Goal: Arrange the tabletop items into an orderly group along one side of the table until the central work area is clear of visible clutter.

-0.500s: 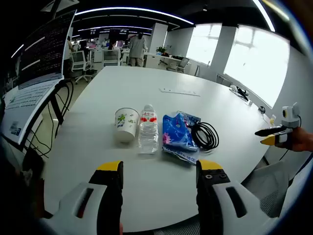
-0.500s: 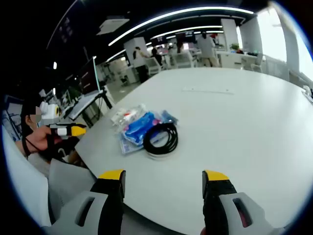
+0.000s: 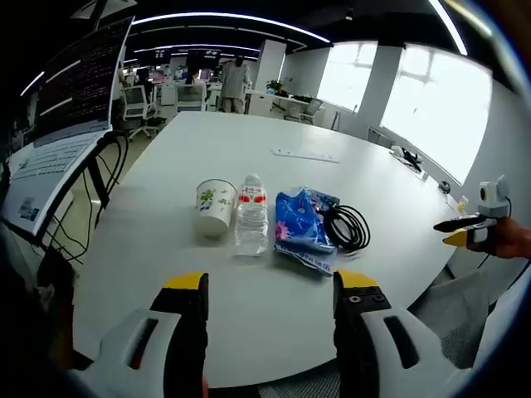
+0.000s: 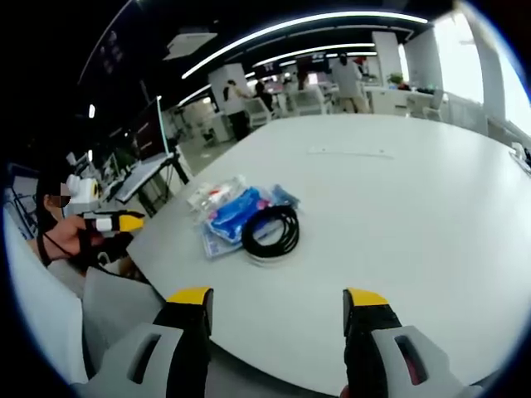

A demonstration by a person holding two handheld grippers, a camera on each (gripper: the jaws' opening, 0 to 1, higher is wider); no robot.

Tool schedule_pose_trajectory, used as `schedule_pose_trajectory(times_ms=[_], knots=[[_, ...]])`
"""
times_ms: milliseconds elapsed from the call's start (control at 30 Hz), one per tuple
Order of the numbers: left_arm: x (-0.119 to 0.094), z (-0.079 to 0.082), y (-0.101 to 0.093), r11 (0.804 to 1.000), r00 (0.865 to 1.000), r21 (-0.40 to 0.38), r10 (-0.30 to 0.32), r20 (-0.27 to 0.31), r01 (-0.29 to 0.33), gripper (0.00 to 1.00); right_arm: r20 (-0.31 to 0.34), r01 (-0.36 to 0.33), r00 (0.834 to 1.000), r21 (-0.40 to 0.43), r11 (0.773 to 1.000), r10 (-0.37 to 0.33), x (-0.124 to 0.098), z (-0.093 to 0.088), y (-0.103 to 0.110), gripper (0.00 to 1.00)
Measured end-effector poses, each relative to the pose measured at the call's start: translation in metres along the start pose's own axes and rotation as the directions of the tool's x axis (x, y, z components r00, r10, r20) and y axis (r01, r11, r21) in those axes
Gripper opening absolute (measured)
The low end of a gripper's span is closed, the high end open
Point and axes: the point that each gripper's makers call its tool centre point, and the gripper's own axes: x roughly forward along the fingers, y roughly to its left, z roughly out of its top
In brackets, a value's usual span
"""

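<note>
Left gripper [image 3: 270, 286] and right gripper [image 4: 278, 303] both gape empty off the table [image 3: 249, 141] edge; paper cup [image 3: 215, 208], water bottle [image 3: 251, 217], blue packet [image 3: 300, 228] and black cable coil [image 3: 348, 227] lie in a touching row near it.

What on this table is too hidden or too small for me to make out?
- Paper cup: in the right gripper view it sits behind the water bottle and blue packet, so little of it can be made out.
- Cup's green print and the bottle label: too small to read in the left gripper view.
- Flat strip mid-table: too distant to identify in both views.
- Black cable: its ends are lost in the coil.
</note>
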Motion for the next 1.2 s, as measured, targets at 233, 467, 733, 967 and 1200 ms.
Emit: schedule_pose_trajectory(times_ms=[233, 467, 733, 967, 1200], knots=[[0.0, 0.0, -0.003, 1.0, 1.0, 0.005, -0.012, -0.001, 0.012, 0.6, 0.005, 0.009, 1.0, 0.011, 1.0, -0.009, -0.002, -0.002, 0.0, 0.64], [-0.001, -0.001, -0.002, 1.0, 1.0, -0.002, -0.016, -0.001, 0.016, 0.6, 0.007, 0.016, 1.0, 0.02, 1.0, -0.017, -0.004, -0.005, 0.002, 0.63], [0.0, -0.005, -0.008, 0.999, 0.999, 0.001, -0.042, -0.018, 0.042, 0.58, 0.016, 0.04, 0.999, 0.041, 0.998, -0.04, -0.007, -0.004, -0.001, 0.64], [0.001, -0.006, -0.013, 0.997, 0.997, 0.014, -0.07, -0.032, 0.07, 0.57, 0.034, 0.067, 0.997, 0.052, 0.996, -0.069, -0.011, 0.0, -0.006, 0.64], [0.004, -0.004, -0.012, 0.996, 0.996, 0.02, -0.085, -0.039, 0.086, 0.56, 0.043, 0.079, 0.996, 0.066, 0.995, -0.082, -0.014, 0.001, -0.006, 0.63]])
